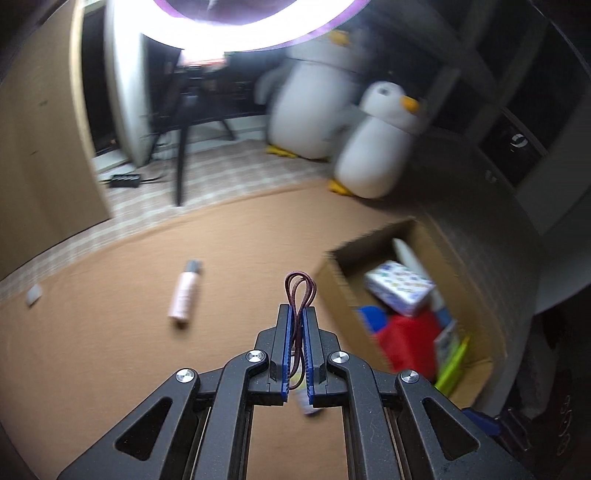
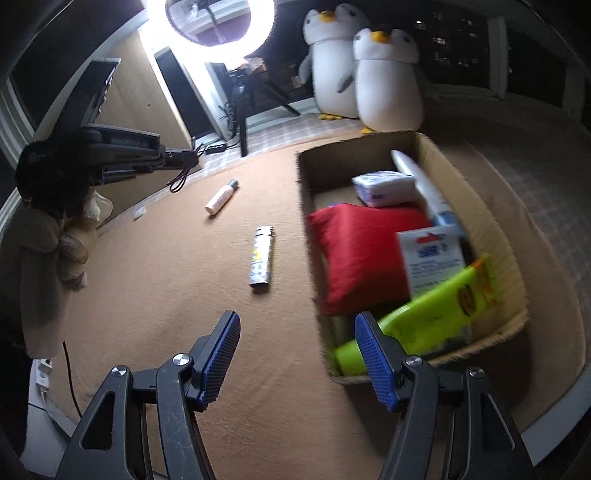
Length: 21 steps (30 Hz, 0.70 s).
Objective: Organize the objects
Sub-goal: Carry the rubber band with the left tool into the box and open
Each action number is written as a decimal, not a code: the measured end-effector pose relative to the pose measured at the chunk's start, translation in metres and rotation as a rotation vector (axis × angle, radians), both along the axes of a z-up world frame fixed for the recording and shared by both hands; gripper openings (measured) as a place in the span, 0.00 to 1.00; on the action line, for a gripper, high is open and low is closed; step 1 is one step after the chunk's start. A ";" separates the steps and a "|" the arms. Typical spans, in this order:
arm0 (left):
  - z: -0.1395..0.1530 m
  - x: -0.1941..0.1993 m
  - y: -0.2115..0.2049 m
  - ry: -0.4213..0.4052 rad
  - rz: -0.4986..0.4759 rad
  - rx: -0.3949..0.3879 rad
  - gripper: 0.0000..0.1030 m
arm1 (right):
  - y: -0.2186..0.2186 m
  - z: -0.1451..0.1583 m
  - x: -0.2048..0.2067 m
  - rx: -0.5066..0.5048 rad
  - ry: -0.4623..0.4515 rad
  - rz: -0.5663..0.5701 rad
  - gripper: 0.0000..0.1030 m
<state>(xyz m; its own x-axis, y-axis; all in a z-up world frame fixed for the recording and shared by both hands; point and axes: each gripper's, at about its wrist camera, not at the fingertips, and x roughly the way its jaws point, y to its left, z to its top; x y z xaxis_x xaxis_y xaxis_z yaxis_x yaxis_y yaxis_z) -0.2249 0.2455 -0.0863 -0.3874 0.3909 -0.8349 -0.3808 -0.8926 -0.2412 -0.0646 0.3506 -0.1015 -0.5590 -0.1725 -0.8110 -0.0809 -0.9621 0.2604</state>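
My left gripper [image 1: 299,311] is shut on a dark red elastic band [image 1: 300,288], whose loops stick out past the blue pads, above the brown mat. In the right wrist view the left gripper [image 2: 186,159] hangs at the left with the band [image 2: 181,179] dangling from it. My right gripper [image 2: 295,326] stands open over the mat with nothing between its fingers. A pink bottle [image 1: 184,295] [image 2: 221,197] and a white patterned tube [image 2: 261,256] lie on the mat. The cardboard box [image 1: 332,284] [image 2: 369,147] at the right holds a red pouch [image 2: 362,254], a green tube [image 2: 436,314] and several packs.
Two white plush penguins [image 2: 384,85] stand behind the box. A ring light [image 2: 221,22] on a tripod [image 1: 181,147] stands at the back. A small white piece [image 1: 33,295] lies at the mat's left edge. A gloved hand [image 2: 70,251] holds the left gripper.
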 end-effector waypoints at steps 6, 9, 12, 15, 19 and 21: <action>-0.007 0.000 0.054 -0.020 -0.048 0.031 0.05 | 0.021 -0.004 0.018 -0.003 -0.015 -0.055 0.59; -0.014 -0.003 0.075 -0.034 -0.057 0.033 0.06 | 0.030 -0.005 0.026 -0.007 -0.019 -0.078 0.59; -0.023 -0.006 0.092 -0.053 -0.068 0.033 0.06 | 0.038 -0.004 0.032 -0.004 -0.019 -0.095 0.59; -0.028 -0.009 0.104 -0.060 -0.070 0.029 0.06 | 0.044 -0.004 0.038 0.001 -0.022 -0.109 0.59; -0.031 -0.012 0.114 -0.057 -0.061 0.028 0.06 | 0.052 -0.002 0.045 0.005 -0.026 -0.124 0.59; -0.031 -0.013 0.116 -0.068 -0.059 0.040 0.16 | 0.055 -0.002 0.048 0.006 -0.028 -0.130 0.59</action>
<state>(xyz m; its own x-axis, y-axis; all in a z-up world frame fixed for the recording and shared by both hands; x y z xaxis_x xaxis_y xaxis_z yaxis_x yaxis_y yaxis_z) -0.2383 0.3617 -0.1178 -0.3057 0.4453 -0.8416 -0.4144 -0.8580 -0.3035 -0.0169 0.4054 -0.1032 -0.5533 -0.0951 -0.8275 -0.2122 -0.9446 0.2505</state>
